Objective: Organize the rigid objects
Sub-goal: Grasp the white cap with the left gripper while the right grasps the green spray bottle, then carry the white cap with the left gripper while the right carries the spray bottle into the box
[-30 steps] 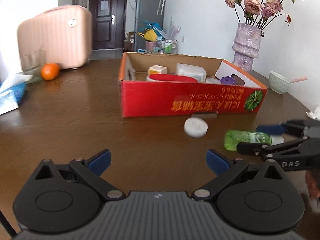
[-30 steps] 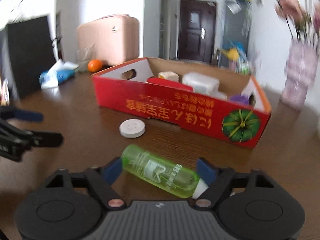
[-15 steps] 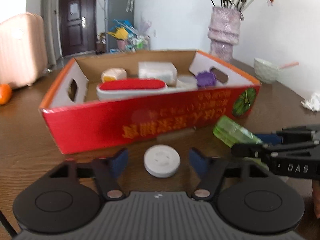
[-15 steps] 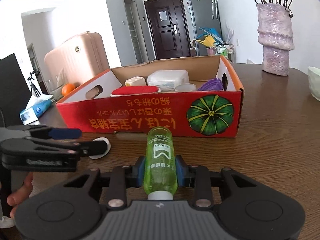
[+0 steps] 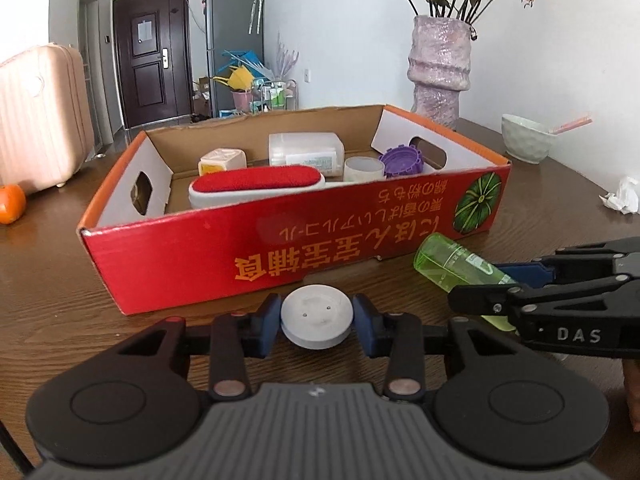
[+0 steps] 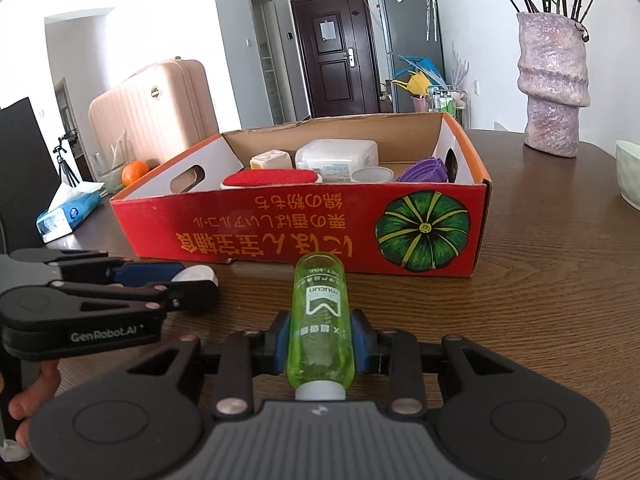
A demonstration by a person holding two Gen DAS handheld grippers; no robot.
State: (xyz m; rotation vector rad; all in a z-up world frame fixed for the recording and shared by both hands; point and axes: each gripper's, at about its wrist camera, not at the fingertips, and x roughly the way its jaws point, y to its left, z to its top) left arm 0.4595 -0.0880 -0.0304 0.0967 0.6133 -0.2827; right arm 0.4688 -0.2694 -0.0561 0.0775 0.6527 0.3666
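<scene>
My left gripper (image 5: 316, 322) is shut on a white round disc (image 5: 317, 316), low over the brown table just in front of the red cardboard box (image 5: 280, 256). My right gripper (image 6: 320, 344) is shut on a green transparent bottle (image 6: 320, 316) with a white cap, its base pointing at the box (image 6: 320, 228). The bottle also shows in the left wrist view (image 5: 456, 268). The disc shows in the right wrist view (image 6: 194, 274) between the left gripper's fingers. The box holds a red-topped brush (image 5: 256, 186), a clear container (image 5: 306, 152), a purple lid (image 5: 402, 162) and other small items.
A purple vase (image 5: 438, 76) with dried roses stands behind the box. A pale green bowl (image 5: 526, 142) and crumpled tissue (image 5: 622, 200) are at the right. An orange (image 5: 11, 209), a pink suitcase (image 6: 148, 112) and a tissue pack (image 6: 68, 212) are at the left.
My left gripper moved up to the white disc and closed on it. My right gripper turned in line with the green bottle, closed on it and has kept its grip.
</scene>
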